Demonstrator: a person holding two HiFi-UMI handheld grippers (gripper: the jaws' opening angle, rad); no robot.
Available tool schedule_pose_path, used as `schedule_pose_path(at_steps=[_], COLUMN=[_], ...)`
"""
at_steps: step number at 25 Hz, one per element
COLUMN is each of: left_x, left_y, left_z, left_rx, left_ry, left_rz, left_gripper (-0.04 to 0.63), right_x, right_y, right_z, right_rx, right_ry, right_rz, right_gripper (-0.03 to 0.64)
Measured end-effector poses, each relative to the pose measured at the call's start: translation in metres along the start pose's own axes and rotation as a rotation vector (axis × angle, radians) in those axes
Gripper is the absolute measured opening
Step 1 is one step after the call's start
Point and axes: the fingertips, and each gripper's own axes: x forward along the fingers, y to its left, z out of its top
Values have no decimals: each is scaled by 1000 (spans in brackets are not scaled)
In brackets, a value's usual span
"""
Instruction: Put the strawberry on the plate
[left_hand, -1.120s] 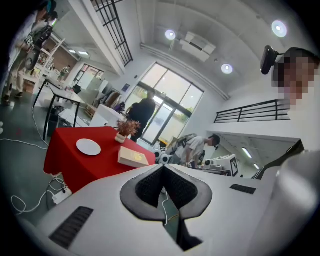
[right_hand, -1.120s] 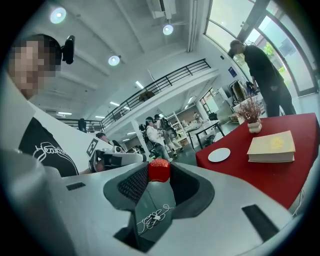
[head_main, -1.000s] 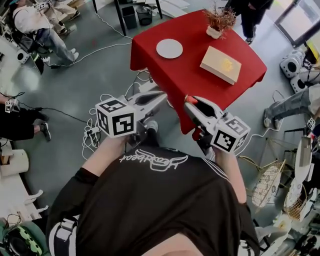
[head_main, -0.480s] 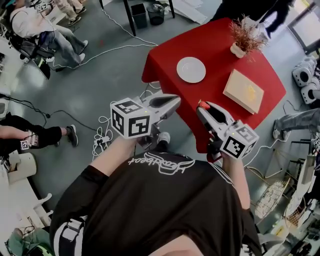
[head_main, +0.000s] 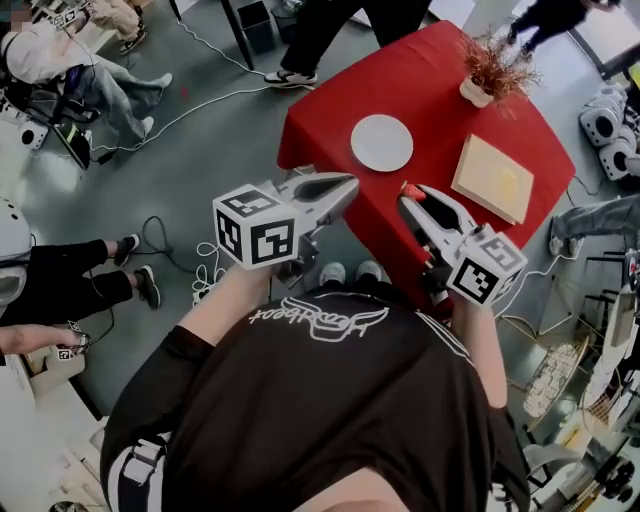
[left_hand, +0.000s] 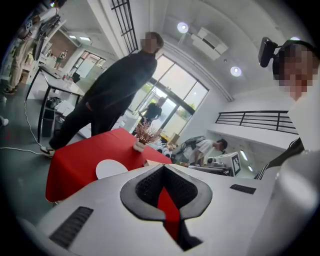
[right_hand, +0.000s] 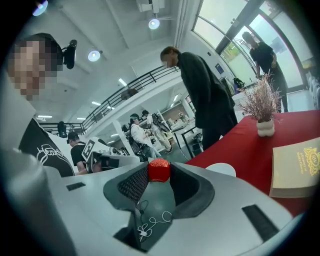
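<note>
My right gripper (head_main: 410, 195) is shut on a small red strawberry (head_main: 407, 188), held at its tips just short of the red table's near edge. In the right gripper view the strawberry (right_hand: 159, 170) sits pinched between the two grey jaws. The white plate (head_main: 381, 143) lies empty on the red tablecloth (head_main: 440, 110), ahead and a little left of the strawberry; it also shows as a white plate (right_hand: 221, 169) past the right jaw. My left gripper (head_main: 347, 185) hovers beside the right one, shut with nothing in it, pointing at the plate (left_hand: 111, 168).
A tan book (head_main: 498, 178) and a potted dry plant (head_main: 487, 70) stand on the table right of the plate. A person in black (left_hand: 107, 95) stands at the table's far side. Cables (head_main: 190, 255) lie on the grey floor; seated people (head_main: 70, 70) are at the left.
Both grippers stay close together at the table's near edge, with the strawberry still held. A walking person's feet have come in beyond the table's far side.
</note>
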Motion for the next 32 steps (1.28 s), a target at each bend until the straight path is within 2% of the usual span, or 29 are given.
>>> schedule_pose_path(at_steps=[7,14,21,32], left_x=[28,75,103,118], left_y=[45,46,76,122], left_z=[20,1,-6,-23], left_rx=[-28,-59,-103,-158], left_ry=[35,47,70,86], left_rz=[-8,30,63,102], left_gripper=[8,8,8,8], right_x=[30,12,39,89], right_y=[-41,-93,-137,-187], right_z=[6,-4,2,-15], right_rx=[39,61,73,-122], right_ry=[26,64,97,224], right_rz=[-30,-10,4,-102], right_gripper=[129,129,129,129])
